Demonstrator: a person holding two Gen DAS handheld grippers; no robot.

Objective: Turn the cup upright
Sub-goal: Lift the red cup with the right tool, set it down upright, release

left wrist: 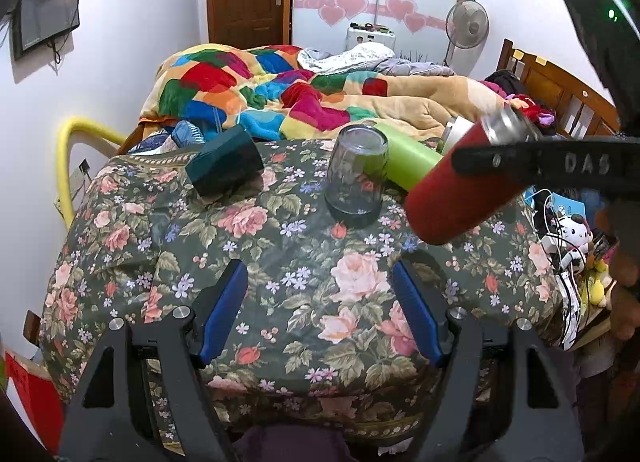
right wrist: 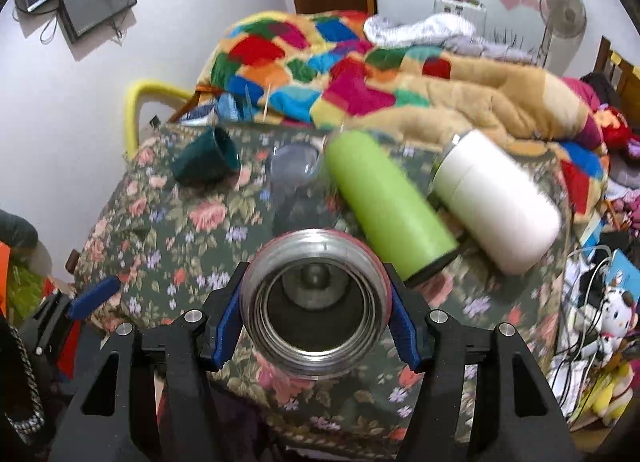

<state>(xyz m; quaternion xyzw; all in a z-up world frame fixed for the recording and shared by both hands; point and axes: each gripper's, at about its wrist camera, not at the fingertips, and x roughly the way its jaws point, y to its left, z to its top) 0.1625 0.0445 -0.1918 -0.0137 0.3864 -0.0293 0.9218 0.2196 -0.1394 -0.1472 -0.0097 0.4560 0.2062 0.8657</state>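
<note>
My right gripper [right wrist: 316, 322] is shut on a red steel-lined cup [right wrist: 316, 302], held tilted in the air, its open mouth facing the right wrist camera. In the left wrist view the red cup [left wrist: 460, 186] hangs slanted above the table's right side, steel rim up-right, clamped by the right gripper's black finger [left wrist: 560, 166]. My left gripper [left wrist: 320, 302] is open and empty over the near part of the floral tablecloth [left wrist: 200, 262]. A clear glass [left wrist: 356, 178] stands upside down mid-table.
A dark green cup [left wrist: 224, 166] lies on its side at the back left. A lime green bottle [right wrist: 384, 198] and a white bottle [right wrist: 496, 202] lie on the table. A bed with a colourful blanket [left wrist: 280, 90] is behind. Cables and toys [left wrist: 572, 246] crowd the right edge.
</note>
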